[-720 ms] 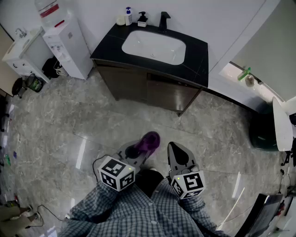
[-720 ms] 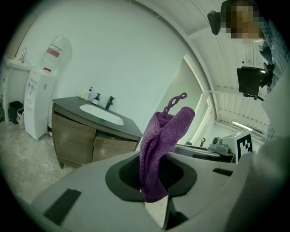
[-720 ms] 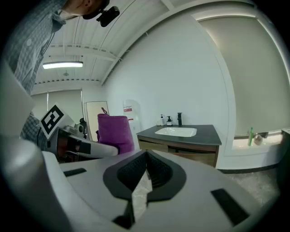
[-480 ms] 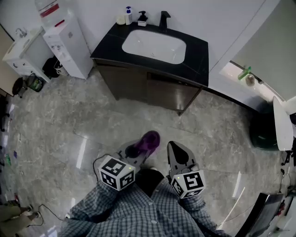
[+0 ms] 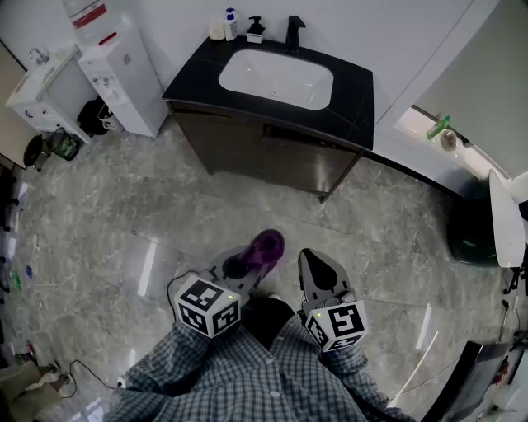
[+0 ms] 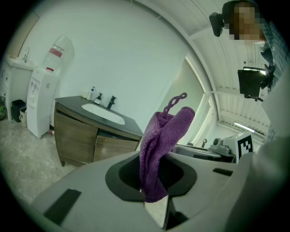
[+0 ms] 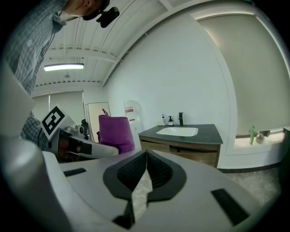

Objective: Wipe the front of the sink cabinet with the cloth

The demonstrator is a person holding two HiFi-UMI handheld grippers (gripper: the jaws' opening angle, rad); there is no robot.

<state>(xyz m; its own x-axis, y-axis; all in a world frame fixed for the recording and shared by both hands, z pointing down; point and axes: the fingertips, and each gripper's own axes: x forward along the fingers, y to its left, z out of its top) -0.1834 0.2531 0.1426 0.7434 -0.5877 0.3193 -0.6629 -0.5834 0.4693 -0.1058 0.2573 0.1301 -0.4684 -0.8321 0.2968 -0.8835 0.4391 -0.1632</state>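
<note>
Cloth [image 6: 164, 136], purple, stood pinched upright between the jaws of the left tool [image 5: 250, 266]. Beside it the right tool [image 7: 146, 156] was pressed together, holding nothing. Both hung over the marble floor [image 5: 157, 222], well apart from the sink cabinet [image 5: 264, 157].

no lettering is legible; the water dispenser's [image 5: 125, 78] red label [image 5: 86, 17] is too small to read.

Grey marble floor [image 5: 99, 214], white walls [image 5: 388, 41]
</note>
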